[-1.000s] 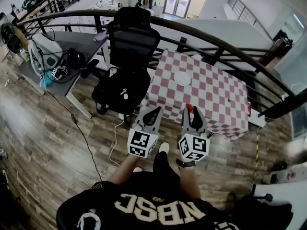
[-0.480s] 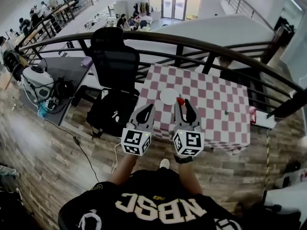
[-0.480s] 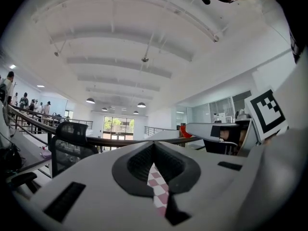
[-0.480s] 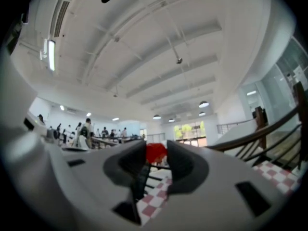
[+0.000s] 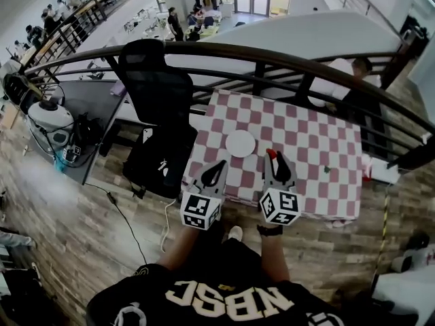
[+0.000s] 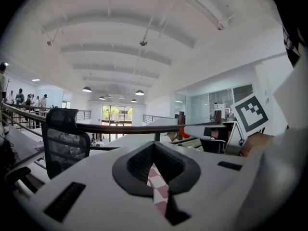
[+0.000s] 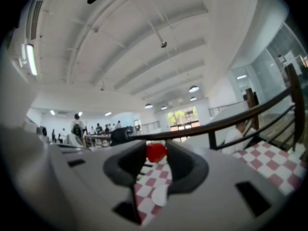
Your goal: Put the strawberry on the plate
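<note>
A white plate (image 5: 240, 143) lies on the red-and-white checkered table (image 5: 312, 141), toward its near left. My right gripper (image 5: 273, 159) is shut on the red strawberry (image 5: 272, 154), held above the table's near part, right of the plate and a little nearer to me. In the right gripper view the strawberry (image 7: 156, 151) sits between the tips of the right gripper (image 7: 156, 147), with the plate (image 7: 160, 193) showing low in the gap. My left gripper (image 5: 218, 168) is shut and holds nothing, over the table's near left edge; in its own view the left gripper (image 6: 155, 146) has its tips touching.
A black office chair (image 5: 158, 87) stands against the table's left side. A dark curved railing (image 5: 272, 60) runs behind the table, with a seated person (image 5: 353, 80) beyond it. A small green object (image 5: 327, 170) lies on the cloth at right. A cluttered desk (image 5: 68, 114) is at far left.
Both grippers came forward from in front of the table to above its near part. The strawberry stayed in the right gripper and now sits closer to the plate. The head view shifted.
</note>
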